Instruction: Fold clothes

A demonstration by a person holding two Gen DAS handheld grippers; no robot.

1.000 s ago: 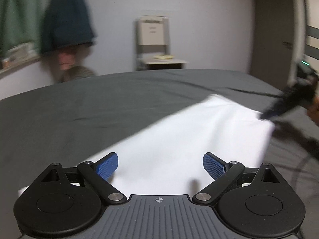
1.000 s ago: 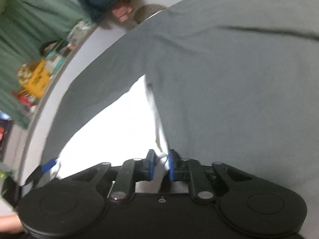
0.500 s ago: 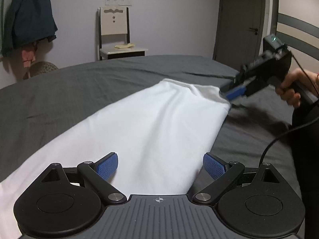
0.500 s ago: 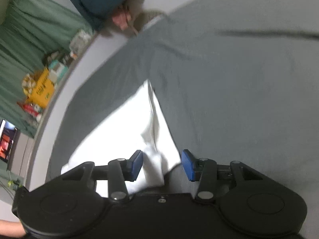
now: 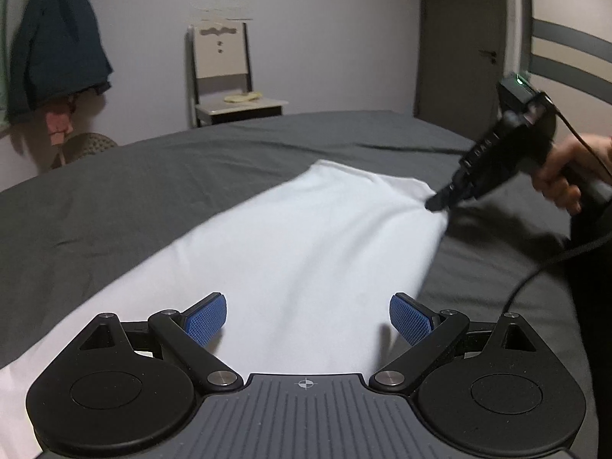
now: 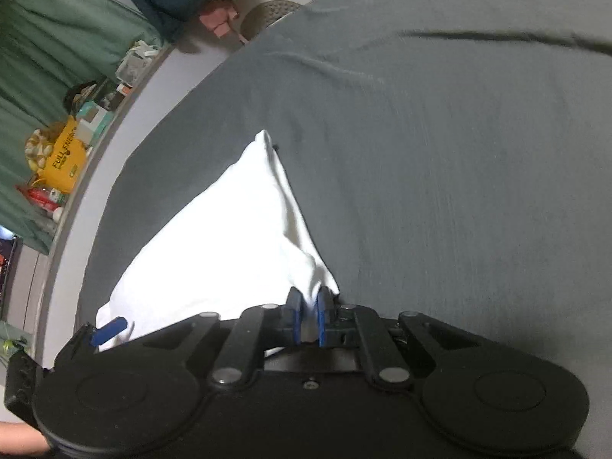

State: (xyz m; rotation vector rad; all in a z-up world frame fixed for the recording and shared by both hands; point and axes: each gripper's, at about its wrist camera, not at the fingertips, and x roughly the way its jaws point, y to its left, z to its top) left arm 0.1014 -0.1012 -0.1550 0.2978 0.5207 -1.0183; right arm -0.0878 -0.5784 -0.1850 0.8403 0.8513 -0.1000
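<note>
While the right gripper, its jaws just closing, pinches the white garment's far right corner, the left gripper, fingers wide and empty, should grasp the near edge.

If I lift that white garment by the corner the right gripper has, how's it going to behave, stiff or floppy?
Probably floppy: the white garment bunches into soft creases where the right gripper, whose jaws have just been closing, pinches its corner. Likely light, since it lies thin and flat on the dark bedsheet. One pinched corner will probably let the rest hang and drag; the left gripper stands open above it.
</note>
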